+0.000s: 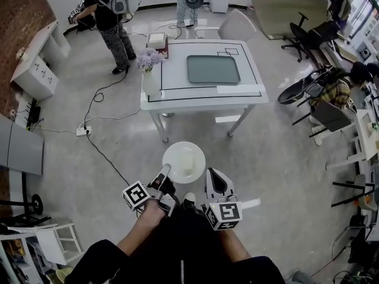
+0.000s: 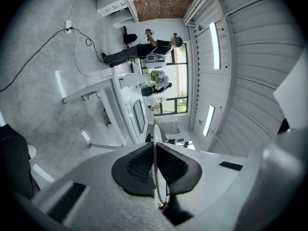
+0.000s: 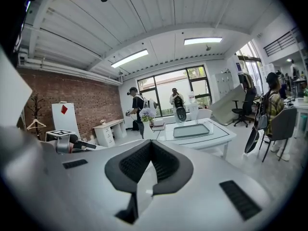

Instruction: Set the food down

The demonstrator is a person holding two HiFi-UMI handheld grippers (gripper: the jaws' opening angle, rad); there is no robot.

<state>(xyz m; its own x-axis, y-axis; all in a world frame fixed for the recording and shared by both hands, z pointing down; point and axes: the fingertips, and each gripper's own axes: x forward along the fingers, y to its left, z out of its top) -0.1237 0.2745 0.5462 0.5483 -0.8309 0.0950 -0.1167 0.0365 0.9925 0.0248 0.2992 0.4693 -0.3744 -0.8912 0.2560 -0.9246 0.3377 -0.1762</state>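
Observation:
A round white plate (image 1: 176, 151) carries a pale block of food (image 1: 188, 161) and hangs over the floor, short of the white table (image 1: 251, 70). My left gripper (image 1: 165, 169) is shut on the plate's near left rim. In the left gripper view the plate (image 2: 155, 131) runs edge-on between the black pads of that gripper (image 2: 154, 150). My right gripper (image 1: 213, 173) is just right of the plate, not touching it. In the right gripper view its jaws (image 3: 151, 148) stand closed on a thin pale flat piece that I cannot identify.
A grey tray (image 1: 213, 69) lies on the table, with a vase of flowers (image 1: 150, 64) at the left edge and a box (image 1: 157, 40) at the back left corner. A person (image 1: 109, 16) stands beyond. Office chairs (image 1: 308, 87) stand right; a cable (image 1: 100, 147) crosses the floor.

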